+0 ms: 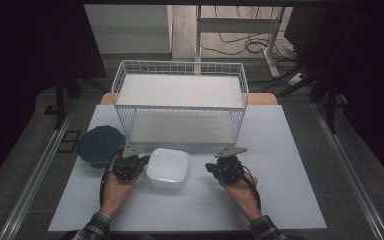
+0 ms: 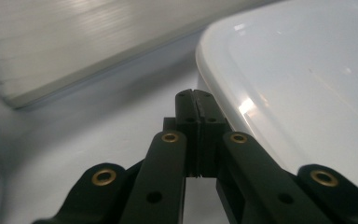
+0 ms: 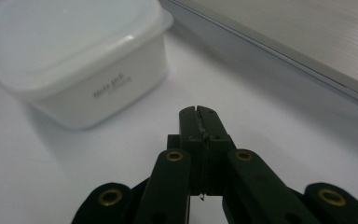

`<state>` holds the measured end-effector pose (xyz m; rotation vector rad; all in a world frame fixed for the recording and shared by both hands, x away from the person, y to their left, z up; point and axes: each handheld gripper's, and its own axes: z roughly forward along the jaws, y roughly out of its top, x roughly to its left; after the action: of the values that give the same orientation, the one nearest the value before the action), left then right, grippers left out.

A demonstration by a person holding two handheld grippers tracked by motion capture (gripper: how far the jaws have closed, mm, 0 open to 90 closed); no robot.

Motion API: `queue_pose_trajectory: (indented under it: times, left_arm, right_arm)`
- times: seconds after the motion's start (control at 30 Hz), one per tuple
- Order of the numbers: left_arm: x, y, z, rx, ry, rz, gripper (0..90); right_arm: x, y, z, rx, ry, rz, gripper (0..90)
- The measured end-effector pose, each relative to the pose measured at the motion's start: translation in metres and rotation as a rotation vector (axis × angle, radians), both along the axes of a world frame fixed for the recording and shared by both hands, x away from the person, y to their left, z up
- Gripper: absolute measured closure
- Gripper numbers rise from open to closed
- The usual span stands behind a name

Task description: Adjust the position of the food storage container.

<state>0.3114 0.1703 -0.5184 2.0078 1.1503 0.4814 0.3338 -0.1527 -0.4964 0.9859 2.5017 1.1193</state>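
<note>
A white square plastic container (image 1: 167, 167) with its lid on sits on the white table top between my two grippers. My left gripper (image 1: 130, 161) is just left of it, jaws pressed together with nothing between them. In the left gripper view the shut left gripper (image 2: 196, 95) lies close beside the container's rim (image 2: 279, 84). My right gripper (image 1: 225, 165) is a short way to the right of the container, also shut and empty. The right gripper view has the right gripper (image 3: 198, 112) over bare table, with the container (image 3: 74, 60) ahead at upper left.
A white wire basket (image 1: 180, 102) with a white shelf board stands behind the container. A dark blue round lidded container (image 1: 99, 145) lies left of my left gripper. The white table mat (image 1: 280, 190) has free room to the right and front.
</note>
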Motion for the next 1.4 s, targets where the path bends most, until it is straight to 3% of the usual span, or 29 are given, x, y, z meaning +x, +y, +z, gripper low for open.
queue_pose_trajectory:
  times: [0.2,0.33,0.57,0.6,0.63,0.67,0.77,0.83,0.9,0.93,0.97,1.0,1.03,1.07,1.1,1.13,1.2,1.27,1.37,1.4]
  left_arm:
    - [-0.007,-0.018,0.0,0.016,0.013,-0.064,90.0]
    - [-0.012,-0.028,0.001,0.001,0.018,-0.096,90.0]
    - [-0.017,-0.046,0.001,-0.012,0.024,-0.144,90.0]
    - [-0.018,-0.054,0.002,-0.008,0.021,-0.165,90.0]
    - [-0.018,-0.054,0.002,-0.008,0.021,-0.165,90.0]
    - [-0.018,-0.062,0.001,-0.021,0.027,-0.192,90.0]
    - [-0.019,-0.067,0.002,-0.022,0.033,-0.208,90.0]
    - [-0.023,-0.055,0.01,-0.004,0.003,-0.177,89.6]
    - [-0.024,-0.047,0.013,-0.006,-0.011,-0.154,85.4]
    - [-0.027,-0.027,0.018,-0.037,-0.018,-0.111,82.4]
    - [-0.027,-0.027,0.018,-0.037,-0.018,-0.111,79.3]
    - [-0.03,-0.016,0.02,-0.059,-0.018,-0.096,79.3]
    - [-0.032,-0.006,0.021,-0.078,-0.019,-0.086,73.6]
    - [-0.037,0.01,0.021,-0.094,-0.027,-0.06,55.0]
    - [-0.037,0.01,0.021,-0.094,-0.027,-0.06,48.5]
    - [-0.039,0.017,0.02,-0.094,-0.029,-0.052,48.5]
    - [-0.041,0.027,0.02,-0.097,-0.04,-0.05,38.1]
    - [-0.042,0.034,0.021,-0.091,-0.052,-0.033,34.5]
    - [-0.04,0.04,0.024,-0.104,-0.063,-0.026,33.0]
    - [-0.04,0.042,0.026,-0.103,-0.075,-0.034,32.8]
  right_arm:
    - [0.002,0.007,-0.003,0.011,0.012,0.0,89.4]
    - [0.001,0.005,-0.004,0.023,0.026,-0.005,89.2]
    - [-0.002,-0.006,-0.002,-0.011,0.021,-0.04,89.2]
    - [-0.002,-0.015,0.004,-0.045,-0.019,-0.077,89.3]
    - [-0.002,-0.015,0.004,-0.045,-0.019,-0.077,89.3]
    - [-0.002,-0.026,0.013,-0.023,-0.044,-0.105,89.4]
    - [-0.005,-0.031,0.025,0.003,-0.075,-0.115,89.3]
    - [-0.01,-0.021,0.04,0.07,-0.072,-0.075,89.1]
    - [-0.012,0.0,0.042,0.074,-0.05,-0.012,89.2]
    - [-0.012,0.014,0.042,0.061,-0.04,0.025,89.2]
    - [-0.012,0.014,0.042,0.061,-0.04,0.025,89.2]
    - [-0.012,0.028,0.042,0.045,-0.034,0.058,89.1]
    - [-0.012,0.043,0.041,0.03,-0.03,0.09,89.1]
    - [-0.011,0.071,0.038,-0.003,-0.027,0.14,89.0]
    - [-0.011,0.071,0.038,-0.003,-0.027,0.14,89.0]
    - [-0.011,0.083,0.035,-0.027,-0.031,0.159,88.9]
    - [-0.01,0.104,0.027,-0.081,-0.034,0.185,88.8]
    - [-0.009,0.116,0.018,-0.148,-0.035,0.197,89.4]
    - [-0.007,0.117,0.015,-0.159,-0.019,0.192,89.6]
    - [-0.008,0.113,0.017,-0.223,-0.054,0.178,89.6]
